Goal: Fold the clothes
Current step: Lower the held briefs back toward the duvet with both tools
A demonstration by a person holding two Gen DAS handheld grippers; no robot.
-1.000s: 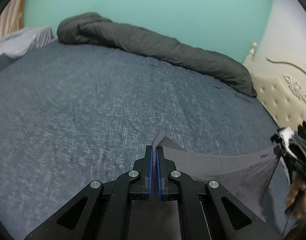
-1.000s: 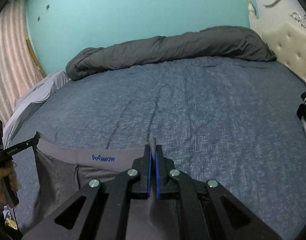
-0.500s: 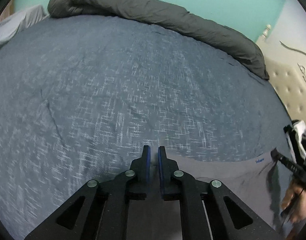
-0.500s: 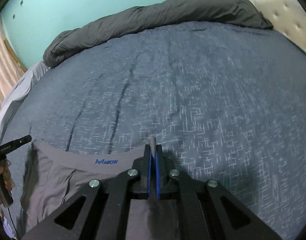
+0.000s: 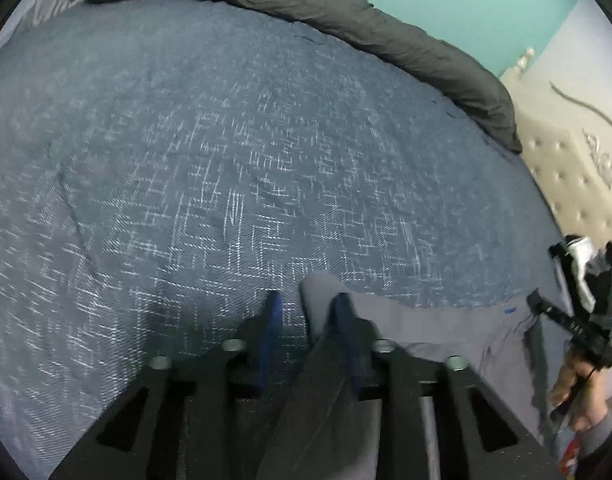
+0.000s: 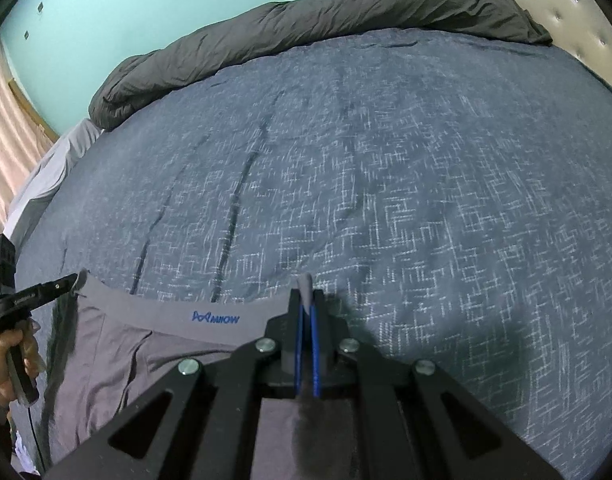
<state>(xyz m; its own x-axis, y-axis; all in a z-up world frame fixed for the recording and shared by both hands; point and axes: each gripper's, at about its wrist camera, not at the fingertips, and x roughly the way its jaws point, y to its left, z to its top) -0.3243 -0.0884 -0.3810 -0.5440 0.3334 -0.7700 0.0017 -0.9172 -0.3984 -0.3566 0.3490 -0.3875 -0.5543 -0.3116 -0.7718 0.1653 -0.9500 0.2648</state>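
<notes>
I am at the laying-out step: the grey underwear point(image 6: 154, 344) lies flat on the blue bedspread point(image 6: 386, 184), waistband toward the far side. My left gripper point(image 5: 306, 308) has its jaws spread, the waistband corner draped against the right finger, so it grips nothing. My right gripper point(image 6: 306, 300) is clamped on the opposite waistband corner. Next, I judge, the right must let go too, then both regrasp for a fold. No containers are in view.
</notes>
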